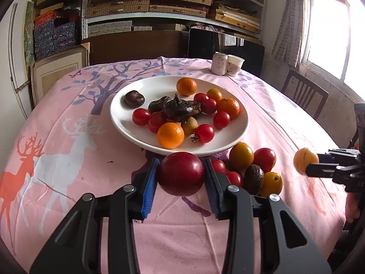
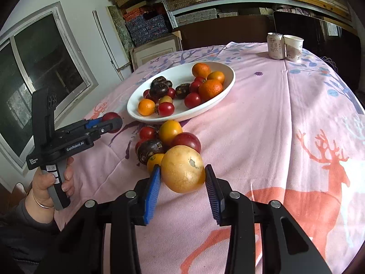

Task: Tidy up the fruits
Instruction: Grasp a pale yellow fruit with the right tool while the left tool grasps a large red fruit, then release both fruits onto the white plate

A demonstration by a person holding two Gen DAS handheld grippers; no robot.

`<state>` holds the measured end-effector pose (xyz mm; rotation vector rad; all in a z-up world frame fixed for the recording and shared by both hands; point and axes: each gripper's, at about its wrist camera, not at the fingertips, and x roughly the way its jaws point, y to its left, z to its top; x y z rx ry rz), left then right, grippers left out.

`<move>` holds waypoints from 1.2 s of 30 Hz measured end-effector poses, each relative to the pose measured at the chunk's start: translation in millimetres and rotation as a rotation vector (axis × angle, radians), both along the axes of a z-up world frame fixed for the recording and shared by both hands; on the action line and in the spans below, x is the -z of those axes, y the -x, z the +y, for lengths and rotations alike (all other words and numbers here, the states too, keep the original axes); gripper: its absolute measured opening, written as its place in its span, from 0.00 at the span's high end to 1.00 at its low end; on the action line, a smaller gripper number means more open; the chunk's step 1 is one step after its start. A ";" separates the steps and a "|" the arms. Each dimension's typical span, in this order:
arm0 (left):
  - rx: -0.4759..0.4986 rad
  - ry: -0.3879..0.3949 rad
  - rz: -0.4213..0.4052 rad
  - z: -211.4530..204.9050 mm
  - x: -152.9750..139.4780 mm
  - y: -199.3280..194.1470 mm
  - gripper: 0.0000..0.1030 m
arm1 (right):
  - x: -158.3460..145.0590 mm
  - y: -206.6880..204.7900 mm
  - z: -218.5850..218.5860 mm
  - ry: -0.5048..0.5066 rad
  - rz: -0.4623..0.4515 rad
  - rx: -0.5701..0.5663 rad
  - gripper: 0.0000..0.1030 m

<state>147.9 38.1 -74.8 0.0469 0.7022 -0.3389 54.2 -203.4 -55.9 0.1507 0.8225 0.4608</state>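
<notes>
We have the left gripper [image 1: 181, 175] clamped on a round, glossy dark-red fruit [image 1: 181, 173], and the right gripper [image 2: 182, 174] holds a round tan-yellow fruit [image 2: 182, 169], both just short of the white ceramic plate [image 1: 127, 127]. We judge these 2 light, smooth-skinned and easily bruised, so we grip across the widest part.

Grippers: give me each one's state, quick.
Left gripper: closed on the dark red fruit.
Right gripper: closed on the yellow fruit.
</notes>
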 end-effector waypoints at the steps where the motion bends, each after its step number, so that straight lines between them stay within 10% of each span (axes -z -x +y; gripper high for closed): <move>1: 0.002 -0.007 0.003 0.1 -1.0 -1.0 0.63 | -4.1 -3.0 -1.8 -0.004 -0.005 0.002 0.62; 18: -0.080 -0.036 0.059 -5.9 -28.4 -134.1 0.62 | -38.3 -178.2 53.7 -0.066 0.032 0.067 0.61; 21: -0.125 -0.023 0.076 -1.5 -27.2 -140.0 0.29 | -30.7 -191.7 61.9 -0.040 0.034 0.090 0.52; 36: 0.014 -0.091 0.078 -6.8 -9.5 -11.6 0.22 | -7.3 -27.6 39.1 0.115 -0.042 -0.079 0.43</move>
